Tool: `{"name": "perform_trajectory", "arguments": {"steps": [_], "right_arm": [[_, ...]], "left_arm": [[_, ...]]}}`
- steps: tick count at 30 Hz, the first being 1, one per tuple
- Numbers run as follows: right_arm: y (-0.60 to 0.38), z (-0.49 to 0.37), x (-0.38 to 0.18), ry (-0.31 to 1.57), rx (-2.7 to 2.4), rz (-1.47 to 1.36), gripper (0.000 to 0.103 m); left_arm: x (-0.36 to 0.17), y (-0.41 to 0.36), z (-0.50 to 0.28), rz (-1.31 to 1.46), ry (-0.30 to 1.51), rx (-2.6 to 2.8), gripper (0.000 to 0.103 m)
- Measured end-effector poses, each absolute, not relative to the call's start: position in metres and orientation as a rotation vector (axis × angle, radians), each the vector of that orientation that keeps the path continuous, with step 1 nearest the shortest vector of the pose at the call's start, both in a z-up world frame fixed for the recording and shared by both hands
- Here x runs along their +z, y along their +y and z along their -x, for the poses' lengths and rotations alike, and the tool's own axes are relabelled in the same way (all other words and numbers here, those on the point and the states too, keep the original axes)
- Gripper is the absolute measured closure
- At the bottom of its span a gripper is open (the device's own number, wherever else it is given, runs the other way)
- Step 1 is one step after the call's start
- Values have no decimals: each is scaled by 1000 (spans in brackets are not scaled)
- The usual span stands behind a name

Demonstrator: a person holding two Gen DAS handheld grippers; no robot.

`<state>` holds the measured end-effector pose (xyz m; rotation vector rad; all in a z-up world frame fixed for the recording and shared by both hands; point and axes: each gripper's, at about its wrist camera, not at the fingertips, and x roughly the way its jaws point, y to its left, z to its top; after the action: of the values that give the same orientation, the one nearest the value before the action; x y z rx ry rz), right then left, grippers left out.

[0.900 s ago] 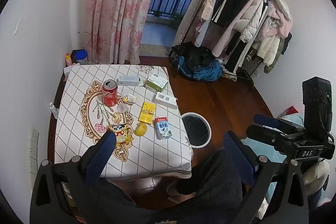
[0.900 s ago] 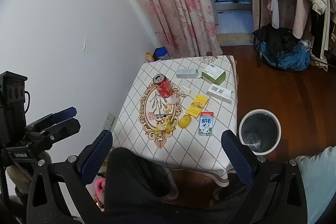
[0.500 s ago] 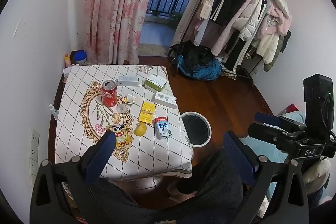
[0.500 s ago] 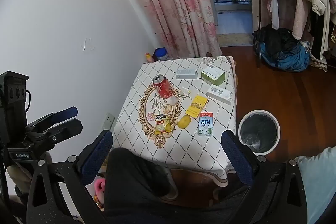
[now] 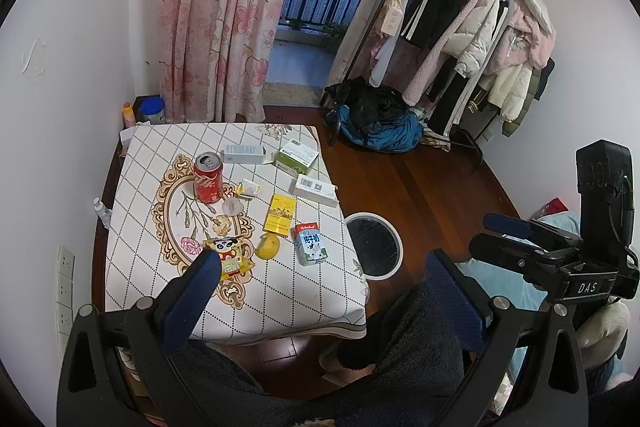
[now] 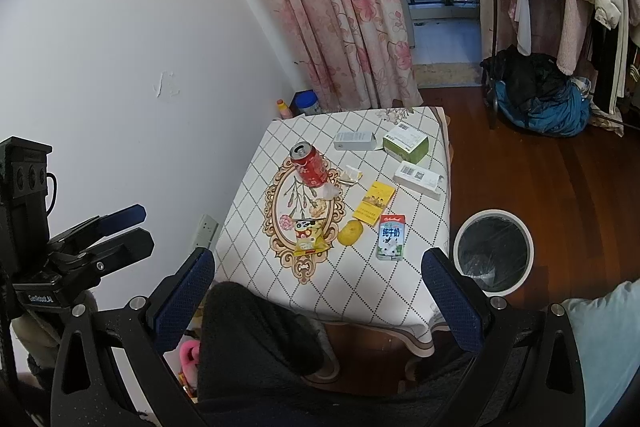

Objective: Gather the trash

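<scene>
Both the left gripper (image 5: pixel 320 291) and right gripper (image 6: pixel 318 285) hung spread and empty, short of the table (image 5: pixel 280 291). Near its front edge lay a crinkly snack packet (image 5: pixel 228 255), probably light and slippery; pinching a flat edge looked best. Beyond it stood the cola can (image 5: pixel 208 177).

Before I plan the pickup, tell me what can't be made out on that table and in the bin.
- Round white-rimmed trash bin: contents unreadable in both views, dark liner.
- Yellow snack packet: left wrist view, near corner hidden by the left gripper's finger.
- Small clear wrapper beside the red soda can: too small to identify.
</scene>
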<state>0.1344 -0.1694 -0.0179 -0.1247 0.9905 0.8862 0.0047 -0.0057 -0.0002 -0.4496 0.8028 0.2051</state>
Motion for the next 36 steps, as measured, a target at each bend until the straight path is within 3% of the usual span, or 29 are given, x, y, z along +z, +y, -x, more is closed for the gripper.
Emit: {"name": "perform_trajectory", "arguments": {"steps": [36], "right_arm": [[-167, -134, -22, 999, 893, 135, 0]], "left_arm": [[-6, -5, -1, 452, 801, 199, 0]]}}
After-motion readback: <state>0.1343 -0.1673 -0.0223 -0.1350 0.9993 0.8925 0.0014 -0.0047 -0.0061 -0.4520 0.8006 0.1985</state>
